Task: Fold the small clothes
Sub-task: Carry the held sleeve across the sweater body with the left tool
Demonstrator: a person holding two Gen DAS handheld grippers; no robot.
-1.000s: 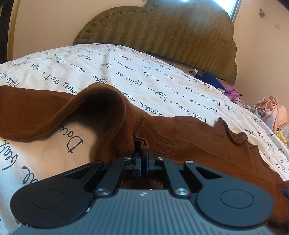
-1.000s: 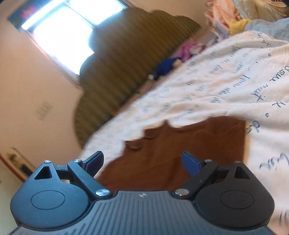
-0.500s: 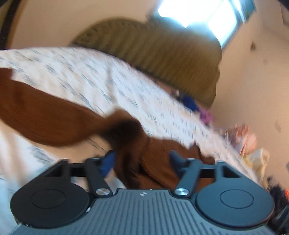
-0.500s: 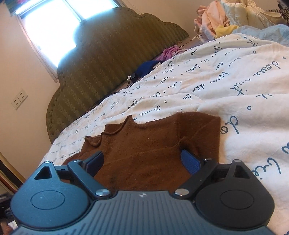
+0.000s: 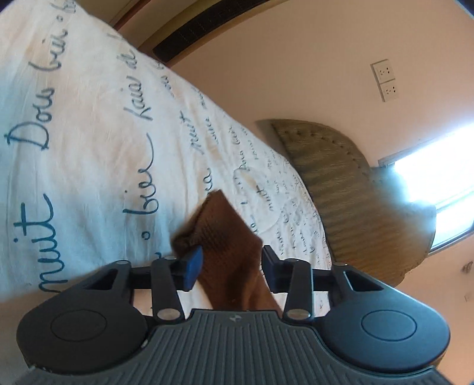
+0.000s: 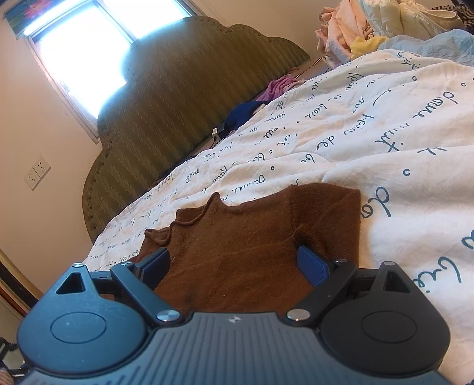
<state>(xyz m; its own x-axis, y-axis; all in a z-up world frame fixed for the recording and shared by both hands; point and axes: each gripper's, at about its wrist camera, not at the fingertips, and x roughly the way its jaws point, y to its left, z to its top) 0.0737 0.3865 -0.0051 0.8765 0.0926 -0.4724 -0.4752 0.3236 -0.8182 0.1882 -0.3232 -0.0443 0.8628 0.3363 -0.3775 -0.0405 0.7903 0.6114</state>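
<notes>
A brown knit garment (image 6: pixel 254 237) lies flat on the white bedspread (image 6: pixel 385 124) with blue script. Its wavy edge points toward the headboard. My right gripper (image 6: pixel 235 263) is open, low over the garment, its blue pads (image 6: pixel 311 265) on either side of the cloth. In the left wrist view, tilted steeply, a ribbed brown end of the garment (image 5: pixel 219 231) lies on the spread between the fingers of my left gripper (image 5: pixel 232 263), which is open and holds nothing.
A green padded headboard (image 6: pixel 183 97) stands at the far end under a bright window (image 6: pixel 89 44). Blue and pink clothes (image 6: pixel 260 100) lie by the headboard. A pile of pale laundry (image 6: pixel 370 26) sits at the far right.
My left gripper was shut on the brown cloth, then opened and let it go, and has swung and rolled to the side. My right gripper stayed open and settled lower over the garment.
</notes>
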